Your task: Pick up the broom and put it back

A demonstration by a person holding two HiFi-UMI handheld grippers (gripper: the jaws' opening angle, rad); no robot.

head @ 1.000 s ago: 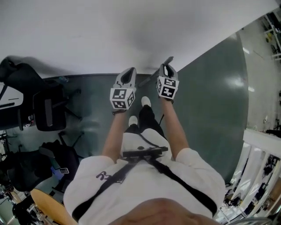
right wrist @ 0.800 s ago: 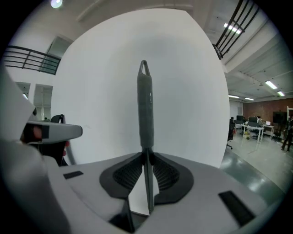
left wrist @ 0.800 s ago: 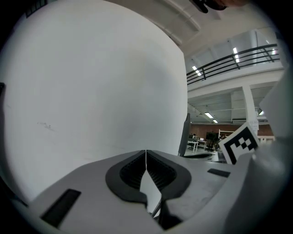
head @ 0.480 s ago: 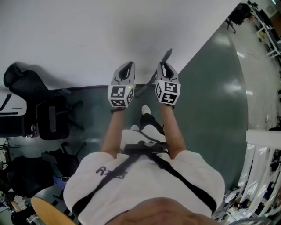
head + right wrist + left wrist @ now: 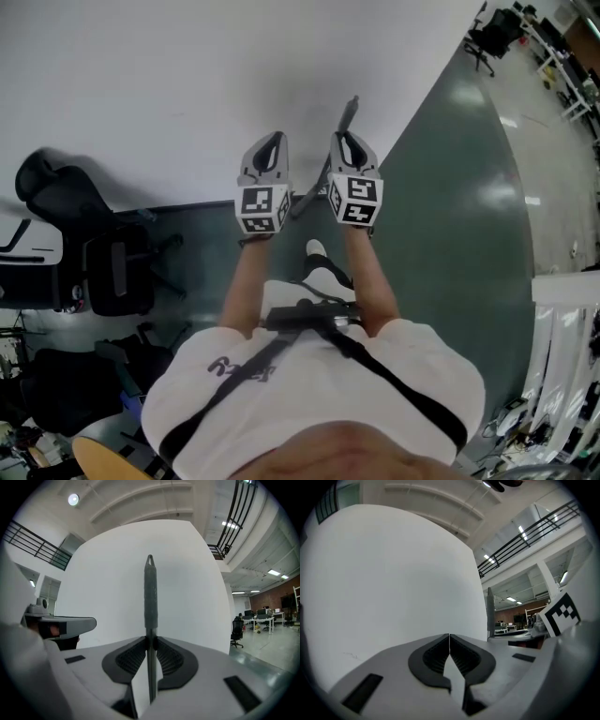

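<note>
Right gripper clamps the slim, textured grey broom handle upright between ribbed black pads; alongside, the left gripper is closed, empty.

The glossy dark green floor runs from 9 o'clock round to 2 o'clock in the head view. A black office chair stands on it at 9 o'clock. The person's white shoe rests near the centre, and a second black chair stands far off at 1 o'clock.
</note>
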